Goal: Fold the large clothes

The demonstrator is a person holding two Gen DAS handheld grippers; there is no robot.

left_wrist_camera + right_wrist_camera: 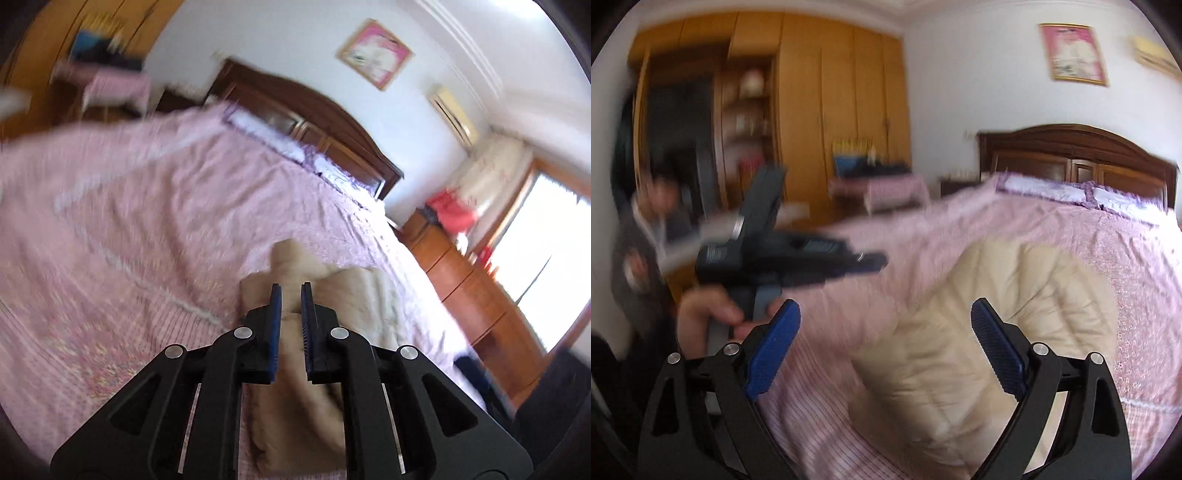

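A beige quilted jacket lies bunched on the pink bedspread, near the bed's right edge in the left wrist view. My left gripper hovers above it with its blue pads a narrow gap apart and nothing pinched between them. In the right wrist view the jacket is a puffy folded mound on the bedspread. My right gripper stands wide open in front of it, empty. The left gripper shows blurred at the left, held by a hand.
A dark wooden headboard and white pillows close the far end of the bed. A yellow wardrobe and a pink-covered bench stand beyond it. A wooden dresser and bright window flank the bed. A person is at the left.
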